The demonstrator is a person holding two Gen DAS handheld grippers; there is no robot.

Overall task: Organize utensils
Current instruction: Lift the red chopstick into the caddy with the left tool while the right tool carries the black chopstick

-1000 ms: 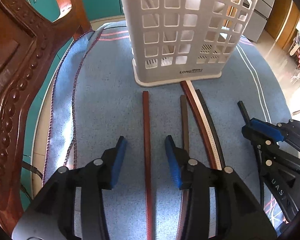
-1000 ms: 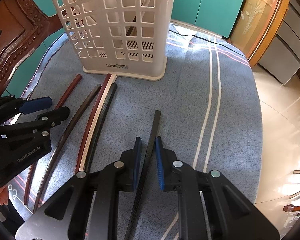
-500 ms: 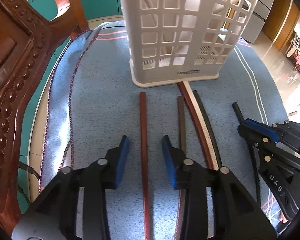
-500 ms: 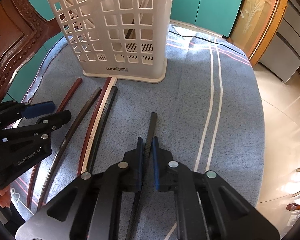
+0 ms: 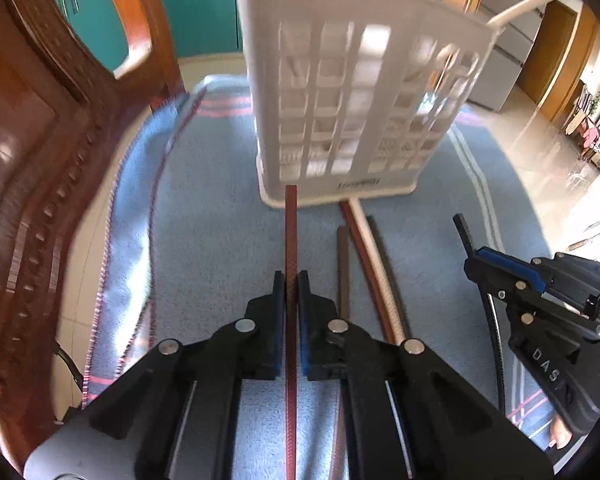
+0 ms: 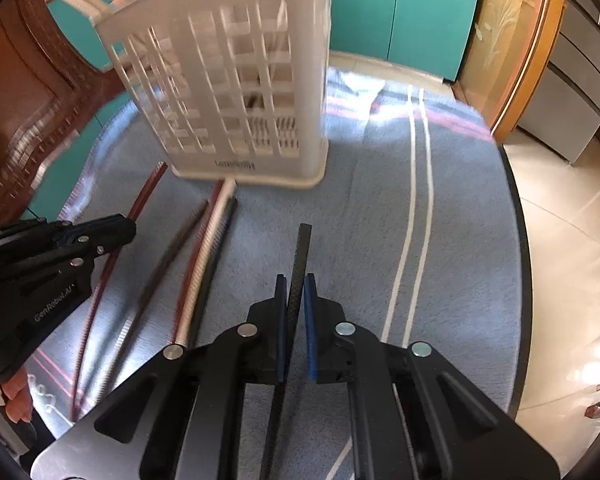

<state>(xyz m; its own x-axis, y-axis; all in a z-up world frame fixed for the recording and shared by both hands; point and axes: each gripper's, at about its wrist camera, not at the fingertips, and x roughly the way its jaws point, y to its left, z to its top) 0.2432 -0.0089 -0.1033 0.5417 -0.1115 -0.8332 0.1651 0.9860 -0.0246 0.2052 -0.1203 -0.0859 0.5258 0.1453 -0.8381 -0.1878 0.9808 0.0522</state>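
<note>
My left gripper (image 5: 291,280) is shut on a red-brown stick (image 5: 291,232) whose far tip points at the base of the white lattice basket (image 5: 360,92). My right gripper (image 6: 296,282) is shut on a black stick (image 6: 302,256) and holds it above the blue cloth (image 6: 380,220). Three more sticks, brown (image 5: 343,264), red-and-white (image 5: 370,256) and black (image 5: 384,264), lie side by side on the cloth between the grippers. The basket also shows in the right wrist view (image 6: 228,80), as does the left gripper (image 6: 112,230). The right gripper shows in the left wrist view (image 5: 476,266).
A carved wooden chair (image 5: 32,160) stands close on the left of the table. The round table's dark edge (image 6: 520,240) drops to a tiled floor on the right. Teal cabinets (image 6: 404,12) stand behind the basket.
Both grippers have closed, the left on the red-brown stick and the right on the black stick, and both sticks have been lifted off the cloth. The views are blurred with motion.
</note>
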